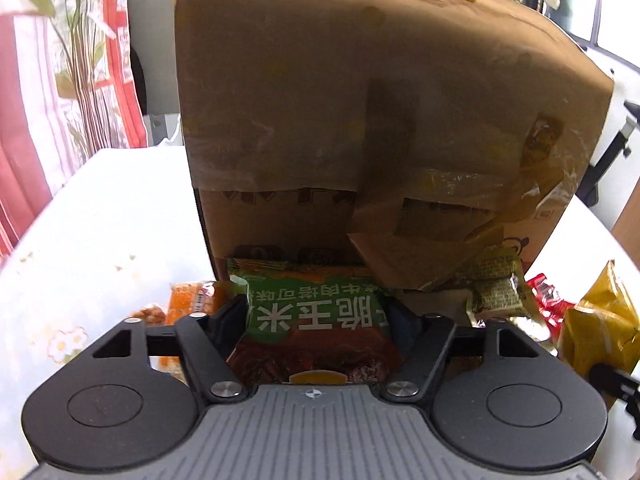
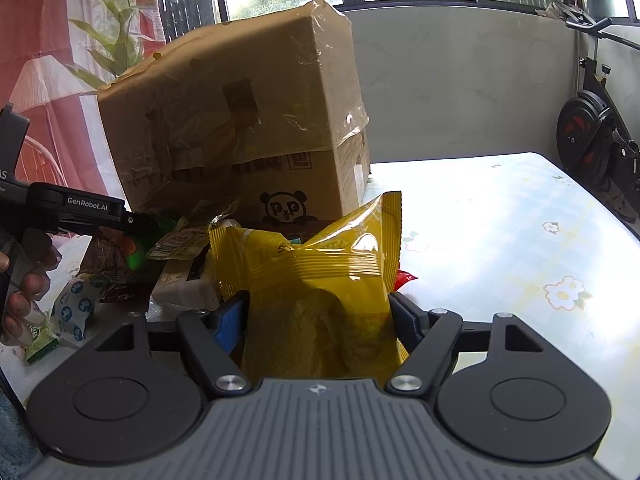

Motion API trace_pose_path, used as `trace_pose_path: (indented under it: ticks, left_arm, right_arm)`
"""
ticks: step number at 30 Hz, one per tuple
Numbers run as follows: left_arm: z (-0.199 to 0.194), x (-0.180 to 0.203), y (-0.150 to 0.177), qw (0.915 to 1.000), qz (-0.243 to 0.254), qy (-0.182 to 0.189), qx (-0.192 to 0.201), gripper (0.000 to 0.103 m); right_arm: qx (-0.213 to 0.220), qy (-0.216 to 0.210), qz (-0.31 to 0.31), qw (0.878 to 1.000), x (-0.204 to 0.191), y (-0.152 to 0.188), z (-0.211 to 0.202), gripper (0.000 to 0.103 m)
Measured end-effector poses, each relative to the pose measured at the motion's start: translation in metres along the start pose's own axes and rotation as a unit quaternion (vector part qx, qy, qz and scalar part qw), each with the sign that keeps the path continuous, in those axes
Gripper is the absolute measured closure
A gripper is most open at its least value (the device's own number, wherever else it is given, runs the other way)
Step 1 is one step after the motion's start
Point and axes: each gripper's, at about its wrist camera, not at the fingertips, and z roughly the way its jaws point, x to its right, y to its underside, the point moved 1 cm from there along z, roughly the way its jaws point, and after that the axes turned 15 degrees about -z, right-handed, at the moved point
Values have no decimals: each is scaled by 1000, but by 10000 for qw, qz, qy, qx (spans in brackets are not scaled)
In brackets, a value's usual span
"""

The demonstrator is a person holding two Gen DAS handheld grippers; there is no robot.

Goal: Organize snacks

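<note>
My left gripper is shut on a green and brown snack packet with white Chinese letters, held just in front of a tall cardboard box. My right gripper is shut on a yellow snack bag, held in front of the same box, which has a panda print low on its side. The left gripper shows at the left of the right wrist view with its green packet. The yellow bag also shows at the right of the left wrist view.
Loose snacks lie by the box: an orange packet, an olive-gold packet, a red wrapper, a blue and white packet. The table has a floral white cloth. An exercise bike stands at the far right.
</note>
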Motion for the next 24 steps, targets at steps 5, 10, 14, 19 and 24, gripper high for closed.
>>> trace_pose_path:
  ticks: [5,10,14,19,24]
  left_arm:
    - [-24,-11,-3,9998,26,145,110,34]
    - [-51,-34,-9,9985,-338,382,217,34]
    - [-72,-41,-13,9979,-328,374,418,34]
    - [-104,-42,-26,9958,-11,306,858,34]
    - [-131,-50,-44,9895,-302,341,1369,34]
  right_arm:
    - [16,41,29,10000,0,-1,-1,28]
    - [24,112,91,9999,2,-1,-2,28]
    - [62,183,126,9997,2,-4,-5,28]
    - [189,274,213,9992,6,-11,-16,28]
    - [419,334,336,9980,10,-25,-28,28]
